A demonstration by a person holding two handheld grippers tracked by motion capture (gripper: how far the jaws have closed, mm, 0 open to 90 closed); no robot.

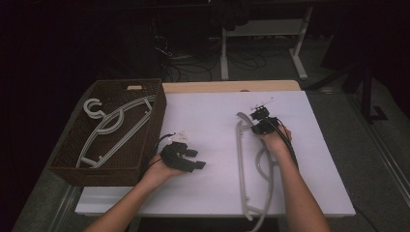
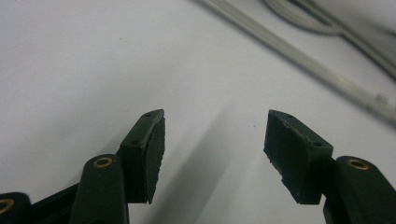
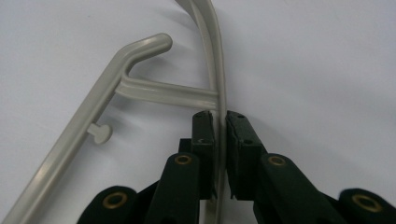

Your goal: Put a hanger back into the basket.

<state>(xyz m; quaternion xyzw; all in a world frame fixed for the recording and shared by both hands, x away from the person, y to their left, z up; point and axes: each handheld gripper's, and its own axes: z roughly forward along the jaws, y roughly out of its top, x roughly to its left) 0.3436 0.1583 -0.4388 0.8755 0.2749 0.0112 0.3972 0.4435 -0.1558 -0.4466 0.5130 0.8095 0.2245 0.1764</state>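
Observation:
A grey plastic hanger (image 1: pixel 241 159) lies on the white table top (image 1: pixel 212 121), its long bar running from the far middle toward the front edge. My right gripper (image 1: pixel 263 126) is shut on the hanger's (image 3: pixel 154 88) thin curved arm, which runs between its pads (image 3: pixel 205 140) near the far end. My left gripper (image 1: pixel 191 160) sits to the left of the hanger, low over the bare white surface, its jaws wide apart with nothing between the pads (image 2: pixel 149 149). Part of the hanger (image 2: pixel 303 60) crosses the upper right of the left gripper view.
A dark woven basket (image 1: pixel 150 140) stands at the table's left side and holds more grey hangers (image 1: pixel 113 128). Beyond the table lie a dark floor, cables and white table legs (image 1: pixel 300 43).

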